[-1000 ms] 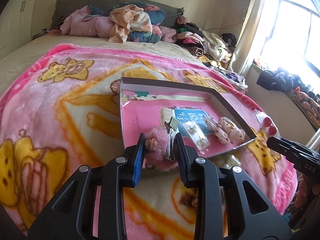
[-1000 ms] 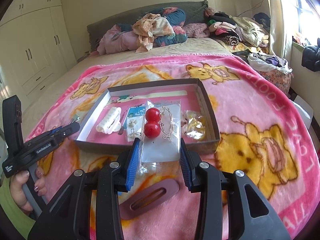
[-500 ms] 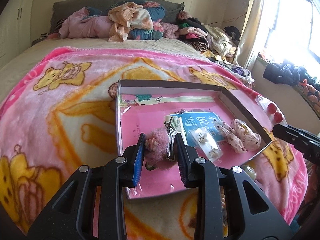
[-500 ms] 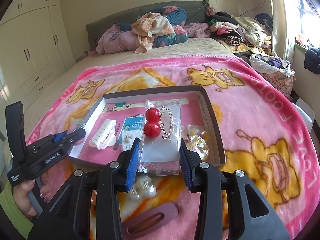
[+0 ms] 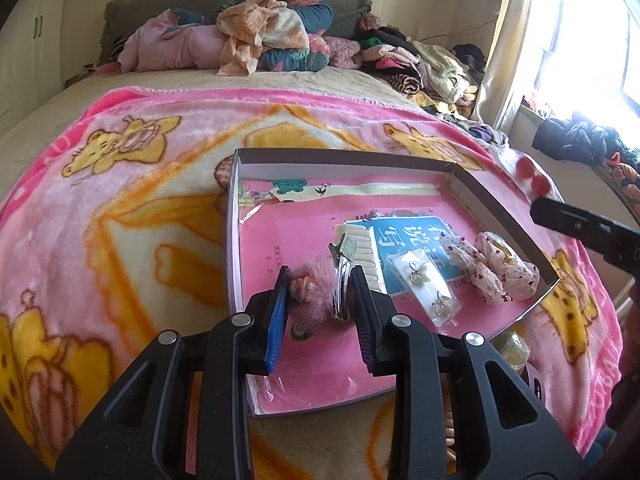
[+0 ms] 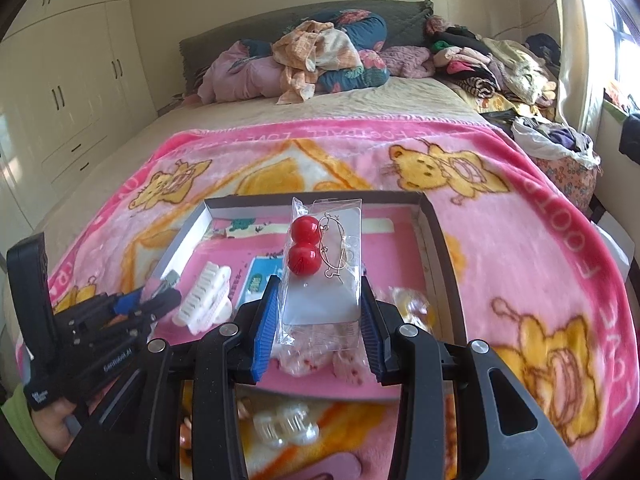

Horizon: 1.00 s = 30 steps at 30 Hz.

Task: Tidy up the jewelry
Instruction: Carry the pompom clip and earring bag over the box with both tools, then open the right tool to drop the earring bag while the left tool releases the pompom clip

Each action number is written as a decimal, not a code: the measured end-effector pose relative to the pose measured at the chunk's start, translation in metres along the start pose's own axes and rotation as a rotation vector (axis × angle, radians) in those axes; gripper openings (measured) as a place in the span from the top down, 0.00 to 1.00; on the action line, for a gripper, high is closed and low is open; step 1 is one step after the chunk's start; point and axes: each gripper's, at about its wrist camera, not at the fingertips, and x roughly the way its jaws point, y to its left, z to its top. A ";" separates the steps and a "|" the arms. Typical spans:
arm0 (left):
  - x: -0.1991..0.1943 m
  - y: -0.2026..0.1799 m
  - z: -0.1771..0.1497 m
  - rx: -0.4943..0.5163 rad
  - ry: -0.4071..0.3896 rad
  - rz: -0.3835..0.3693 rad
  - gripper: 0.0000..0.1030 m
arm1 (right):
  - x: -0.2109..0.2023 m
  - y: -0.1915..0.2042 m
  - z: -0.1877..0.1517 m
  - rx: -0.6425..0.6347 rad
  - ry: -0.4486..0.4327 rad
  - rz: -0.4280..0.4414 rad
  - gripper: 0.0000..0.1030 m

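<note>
The fluffy pink hair clip (image 5: 320, 286), with its silver metal clasp, sits clamped between the left tongs (image 5: 320, 312), held over the near end of the shallow box (image 5: 472, 178) on the bed. The right tongs (image 6: 318, 320) grip a clear packet of red ball earrings (image 6: 320, 268) by its sides, above the same box.

Inside lie a white claw clip (image 6: 204, 298), a carded earring pair (image 5: 426, 288) and a floral scrunchie (image 5: 496, 268).

If the left tongs let go from this height, I'd expect the clip to bounce or land on the white claw clip. The slick packet could slide out or buckle.

A blue card (image 5: 404, 236) carries Chinese characters; the blanket (image 6: 600, 240) reads "LOVE FOOTBALL".
</note>
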 end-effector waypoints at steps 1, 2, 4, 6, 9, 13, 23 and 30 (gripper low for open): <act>0.001 0.000 0.000 0.000 0.002 0.001 0.79 | 0.004 0.001 0.002 -0.006 0.004 0.002 0.65; 0.002 0.000 0.000 0.001 0.004 0.001 0.79 | 0.006 0.003 0.003 -0.011 0.009 0.004 0.65; 0.004 0.000 -0.001 0.001 0.007 0.002 0.78 | 0.016 0.004 0.003 -0.021 0.029 0.007 0.65; 0.005 0.000 -0.001 0.001 0.010 0.002 0.78 | 0.025 0.005 0.001 -0.028 0.047 0.009 0.65; 0.008 0.001 -0.001 -0.001 0.017 0.002 0.78 | 0.038 0.005 -0.007 -0.028 0.076 0.014 0.65; 0.009 0.002 -0.003 0.000 0.018 0.001 0.78 | 0.053 0.006 -0.019 -0.017 0.111 0.005 0.65; 0.019 -0.005 -0.002 0.046 0.040 0.014 0.78 | 0.066 0.013 -0.035 0.028 0.113 -0.064 0.63; 0.022 -0.009 -0.003 0.065 0.059 0.031 0.77 | 0.063 0.017 -0.042 0.055 0.086 -0.091 0.61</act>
